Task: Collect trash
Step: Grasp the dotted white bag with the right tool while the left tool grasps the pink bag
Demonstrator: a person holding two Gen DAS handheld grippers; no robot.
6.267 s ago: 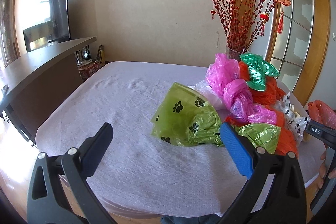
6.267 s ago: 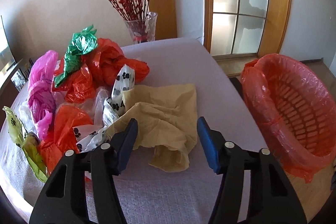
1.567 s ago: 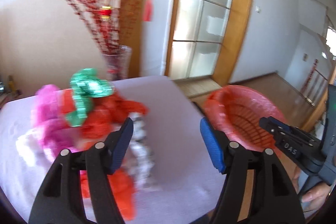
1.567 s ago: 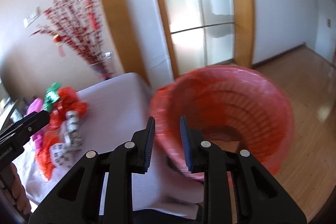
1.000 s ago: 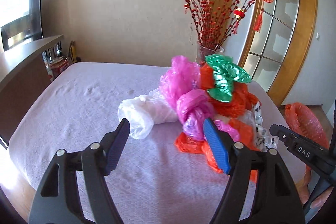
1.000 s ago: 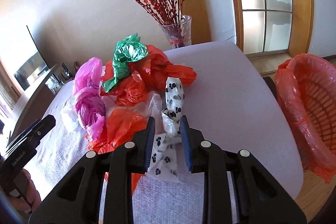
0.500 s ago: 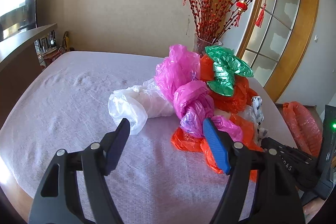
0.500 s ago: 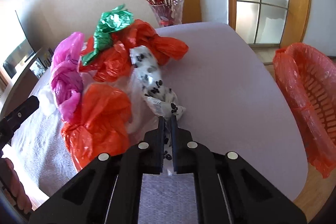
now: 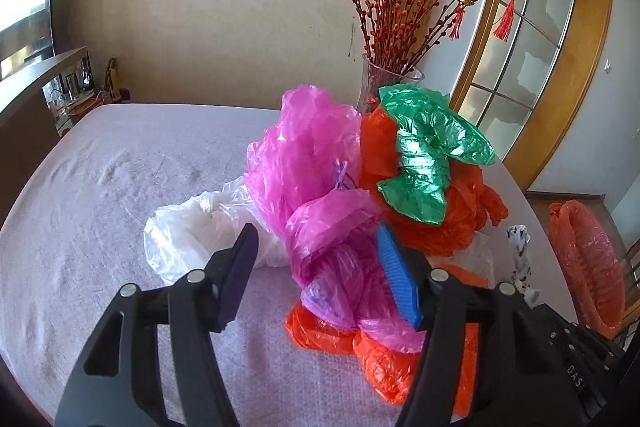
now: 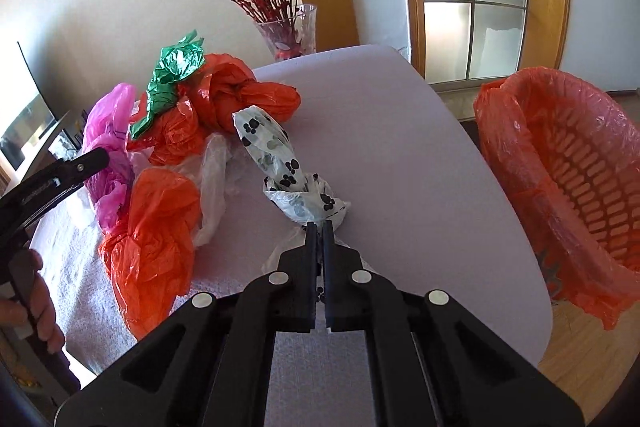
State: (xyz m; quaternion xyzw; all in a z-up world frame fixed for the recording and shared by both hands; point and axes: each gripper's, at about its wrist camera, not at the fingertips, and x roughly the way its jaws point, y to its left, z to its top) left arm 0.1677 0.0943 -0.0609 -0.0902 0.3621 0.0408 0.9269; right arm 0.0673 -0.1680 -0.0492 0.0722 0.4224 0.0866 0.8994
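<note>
A: Nearest in the right wrist view, the right gripper (image 10: 319, 227) is seen clamped down on the near tail of the paw-print bag (image 10: 280, 163); hardly any gap is left between the jaws, and only a thin twist of film is pinched there.

B: And on the other side?

A: The left gripper (image 9: 320, 259) is held about half open and its jaws are closing. The pink bag (image 9: 320, 187) is framed between the blue pad and the black one, but no pad can be seen pressing on it, so nothing is held there yet. The white bag (image 9: 192, 231) lies just beside it, against the black pad's side.

B: What could be spoiled from here?

A: Several things may be judged likely. The paw-print bag is gripped only by its tip, so it could be slipped out or torn if it is pulled hard. Its far end is tucked against the orange bags (image 10: 160, 227), so those might be dragged along and spilled off the table (image 10: 400, 147). The pink bag is knotted into the heap, so more than one bag may be lifted at once.

B: Further back?

A: The green bag (image 9: 428, 151) is perched on top and could be toppled. Behind it the glass vase (image 10: 292, 31) of red branches stands close to the pile and could be knocked. The lined basket (image 10: 568, 163) sits off the table's right edge, so a gap must be crossed.
</note>
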